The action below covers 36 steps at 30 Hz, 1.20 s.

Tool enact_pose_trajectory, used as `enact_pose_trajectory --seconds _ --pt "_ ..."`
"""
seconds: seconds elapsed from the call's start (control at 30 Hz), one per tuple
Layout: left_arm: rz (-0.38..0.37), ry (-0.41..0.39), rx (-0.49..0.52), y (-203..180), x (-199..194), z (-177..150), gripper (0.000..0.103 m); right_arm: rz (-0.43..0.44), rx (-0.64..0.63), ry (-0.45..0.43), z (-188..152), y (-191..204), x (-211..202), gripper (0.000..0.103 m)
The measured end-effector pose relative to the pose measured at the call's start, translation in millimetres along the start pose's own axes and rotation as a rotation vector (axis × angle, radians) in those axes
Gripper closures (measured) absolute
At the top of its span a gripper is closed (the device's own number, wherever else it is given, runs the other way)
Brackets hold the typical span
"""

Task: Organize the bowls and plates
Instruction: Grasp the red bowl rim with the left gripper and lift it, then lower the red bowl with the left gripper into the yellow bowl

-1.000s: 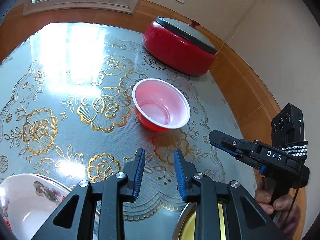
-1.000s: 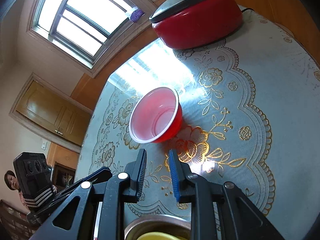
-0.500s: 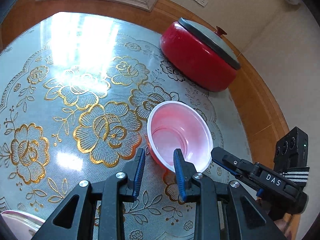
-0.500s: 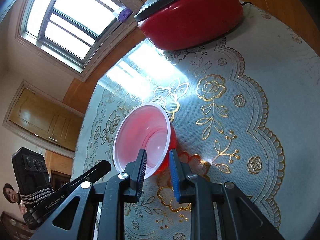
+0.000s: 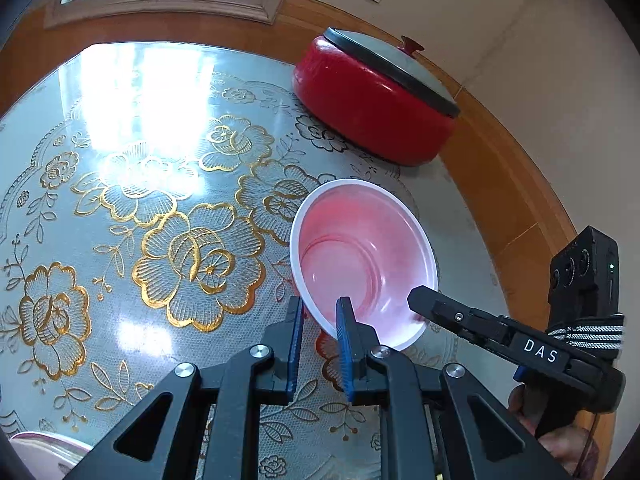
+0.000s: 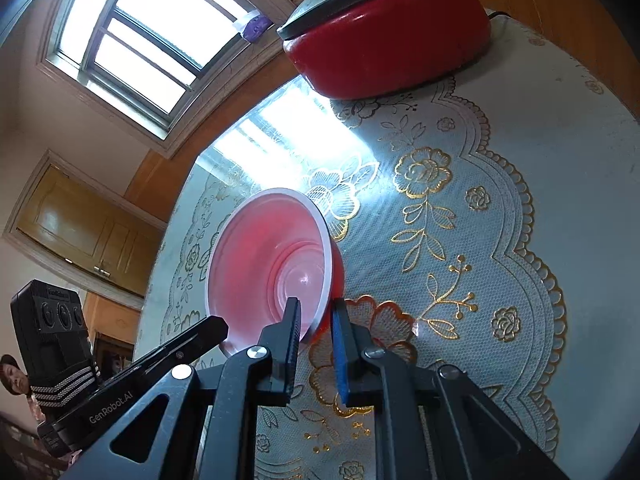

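A red plastic bowl (image 5: 360,256) with a pale pink inside sits on the floral tablecloth (image 5: 160,216). My left gripper (image 5: 320,320) is open, its jaws straddling the bowl's near rim, one outside and one inside. My right gripper (image 6: 316,320) is open too and straddles the rim (image 6: 324,280) on the bowl's other side; the bowl (image 6: 272,264) fills the middle of the right wrist view. Each gripper shows in the other's view: the right one (image 5: 424,304) at the bowl's right edge, the left one (image 6: 216,328) at its lower left.
A red lidded pot (image 5: 376,104) stands at the table's far edge near the wall; it also shows in the right wrist view (image 6: 392,40). The rim of a white bowl (image 5: 44,444) peeks in at the lower left. The wooden table edge (image 5: 500,184) curves on the right.
Both grippers have moved forward to the red bowl; their jaws now straddle its rim on opposite sides. The white bowl and yellow dish have slid out of view.
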<state>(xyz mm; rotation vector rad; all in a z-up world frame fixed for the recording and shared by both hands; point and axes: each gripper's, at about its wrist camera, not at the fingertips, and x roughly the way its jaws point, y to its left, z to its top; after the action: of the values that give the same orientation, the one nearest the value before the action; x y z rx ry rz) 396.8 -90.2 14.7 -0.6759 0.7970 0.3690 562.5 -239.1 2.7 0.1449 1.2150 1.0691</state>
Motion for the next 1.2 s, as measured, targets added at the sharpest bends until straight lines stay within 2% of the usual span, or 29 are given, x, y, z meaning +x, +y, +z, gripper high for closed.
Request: enact_pose_trajectory --seconds 0.23,0.47,0.6,0.7,0.97,1.2 --pt "-0.048 0.003 0.030 -13 -30 -28 0.086 0.027 -0.028 -0.026 -23 7 -36 0.089" --pt "-0.115 0.021 0.072 -27 -65 -65 0.086 0.045 -0.073 -0.048 -62 14 -82 0.089" --pt "-0.154 0.015 0.133 -40 -88 -86 0.086 0.056 -0.087 -0.055 -87 17 -107 0.089" --pt "-0.183 0.041 0.165 -45 -98 -104 0.086 0.062 -0.084 -0.045 -105 16 -121 0.089" --pt "-0.264 0.131 0.184 -49 -107 -144 0.086 0.058 -0.059 0.015 -150 14 -139 0.089" --pt "-0.264 0.183 0.172 -50 -99 -159 0.085 0.035 -0.025 0.077 -170 9 -131 0.087"
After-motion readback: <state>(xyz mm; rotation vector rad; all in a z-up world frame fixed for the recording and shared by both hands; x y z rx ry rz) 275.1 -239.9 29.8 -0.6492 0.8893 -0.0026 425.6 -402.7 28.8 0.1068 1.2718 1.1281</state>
